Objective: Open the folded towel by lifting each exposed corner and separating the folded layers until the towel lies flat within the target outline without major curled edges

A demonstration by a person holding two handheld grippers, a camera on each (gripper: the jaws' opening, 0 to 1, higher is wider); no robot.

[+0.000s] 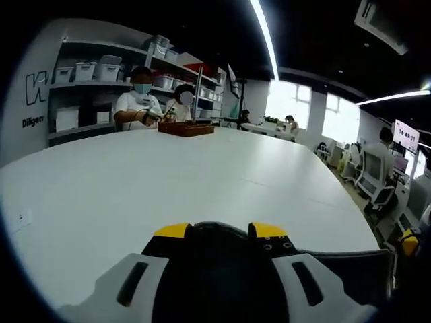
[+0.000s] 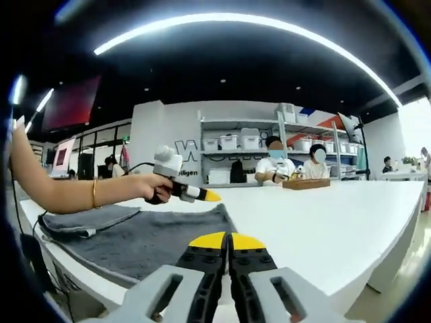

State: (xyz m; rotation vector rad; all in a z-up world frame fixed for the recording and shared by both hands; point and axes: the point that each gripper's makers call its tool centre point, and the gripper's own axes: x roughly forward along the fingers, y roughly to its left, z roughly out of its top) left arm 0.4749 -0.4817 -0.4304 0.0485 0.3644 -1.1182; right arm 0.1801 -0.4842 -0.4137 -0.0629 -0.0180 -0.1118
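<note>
**Both tongs up off the towel, grey cloth lying at the table's near edge**

My left gripper (image 1: pixel 219 231) sat low in the left gripper view, its yellow-tipped black jaws standing apart with a dark gap between them, holding nothing. Ahead of it ran the broad white table (image 1: pixel 202 182), bare and smooth out to the far side. Just off the jaws' right side, a dark grey strip (image 1: pixel 357 266) lay along the table's near edge; I could not tell for sure what it was.

Over in the right gripper view, my right gripper (image 2: pixel 227 239) had its two yellow tips pressed together, shut with nothing between them. Just beyond those tips lay the dark grey terry towel (image 2: pixel 155 239), spread across the near corner of the table (image 2: pixel 337 222), with a folded layer (image 2: pixel 91 219) stacked along its far left side. Whether any target outline lay under it I could not tell.

My own left hand (image 2: pixel 145 186) came in from the left, forearm bare with a thin gold bangle (image 2: pixel 94 194), holding the left gripper above the towel's far edge, its yellow tip (image 2: pixel 210 196) pointing right and clear of the cloth.

Far across the table two seated people in white tops (image 2: pixel 274 167) sat at a brown wooden box (image 2: pixel 306 183), with white shelving carrying pale storage bins (image 2: pixel 236 142) behind them.
</note>
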